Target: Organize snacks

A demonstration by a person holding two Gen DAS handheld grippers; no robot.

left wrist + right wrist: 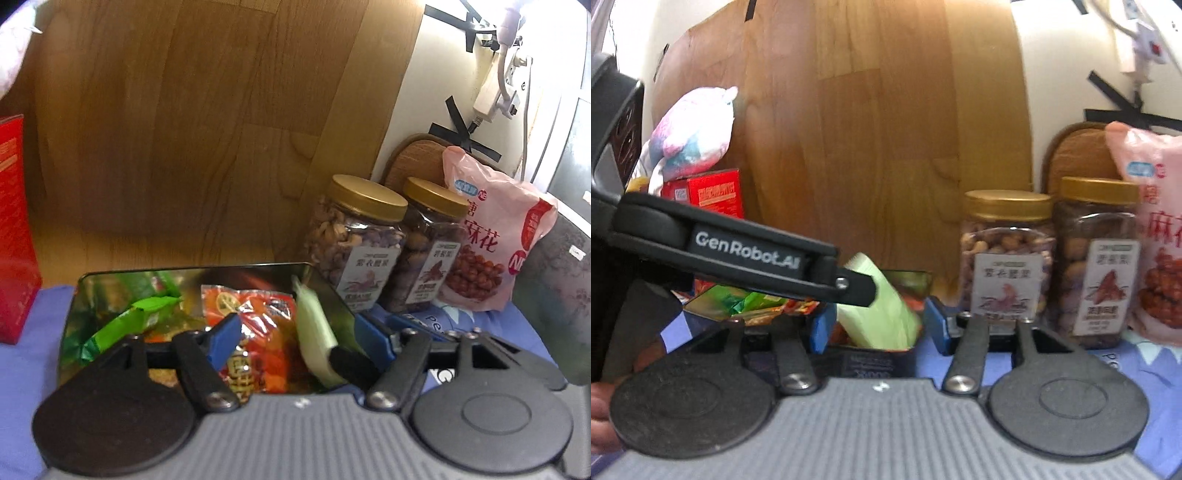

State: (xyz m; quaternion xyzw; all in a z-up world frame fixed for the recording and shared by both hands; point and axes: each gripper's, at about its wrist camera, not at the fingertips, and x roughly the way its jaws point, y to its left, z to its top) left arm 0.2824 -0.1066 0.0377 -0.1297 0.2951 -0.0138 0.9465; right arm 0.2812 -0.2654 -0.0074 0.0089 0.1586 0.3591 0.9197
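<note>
One arm (746, 254) reads "GenRobot.AI" (white lettering).

tin (325, 291): shiny metal, inner walls mirror the packets
orange packet (255, 314): glossy plastic film
green packet (125, 325): crinkled glossy foil
pale green packet (882, 306): smooth, fairly matt wrapper
jars (354, 240): clear plastic, paper labels, satin gold lids
pink bag (495, 236): thin, slightly glossy plastic at the far right
red box (14, 229): smooth cardboard
back panel (184, 110): smooth wood grain
table cover (22, 369): matt blue cloth
plush toy (690, 136): soft fuzzy fabric
gripper fingers (225, 336): matt blue plastic
</note>
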